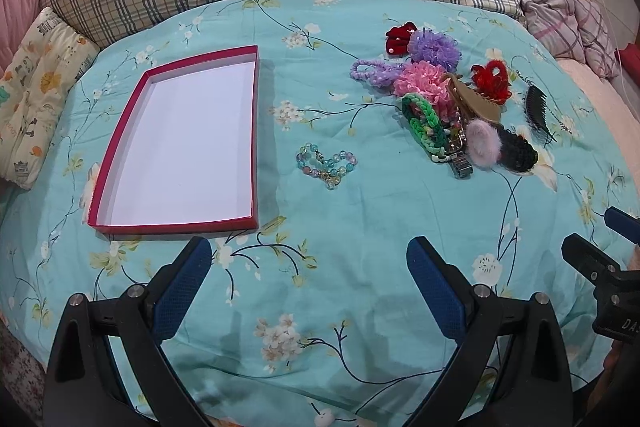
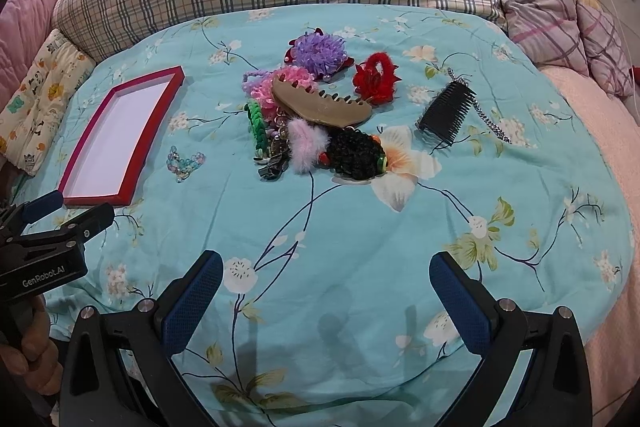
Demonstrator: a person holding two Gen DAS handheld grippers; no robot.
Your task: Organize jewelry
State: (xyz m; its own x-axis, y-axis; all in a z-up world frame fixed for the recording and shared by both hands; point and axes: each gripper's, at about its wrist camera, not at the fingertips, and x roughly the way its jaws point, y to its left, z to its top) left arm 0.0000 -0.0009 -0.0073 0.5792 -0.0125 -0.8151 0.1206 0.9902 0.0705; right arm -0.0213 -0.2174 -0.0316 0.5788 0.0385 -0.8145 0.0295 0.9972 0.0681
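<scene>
Far left on the bed: red tray [image 1: 176,143], bare inside. Just right of it, alone: beaded bracelet [image 1: 326,163]. Further right: tangled heap of accessories [image 2: 312,115], then black comb [image 2: 446,119] with chain. Left gripper [image 1: 308,267] and right gripper [image 2: 326,279] both low over the quilt [image 2: 360,227], fingers spread wide, gripping nothing. Risk: snagging several entangled pieces at once, or pinching soft quilt along with the beads.
</scene>
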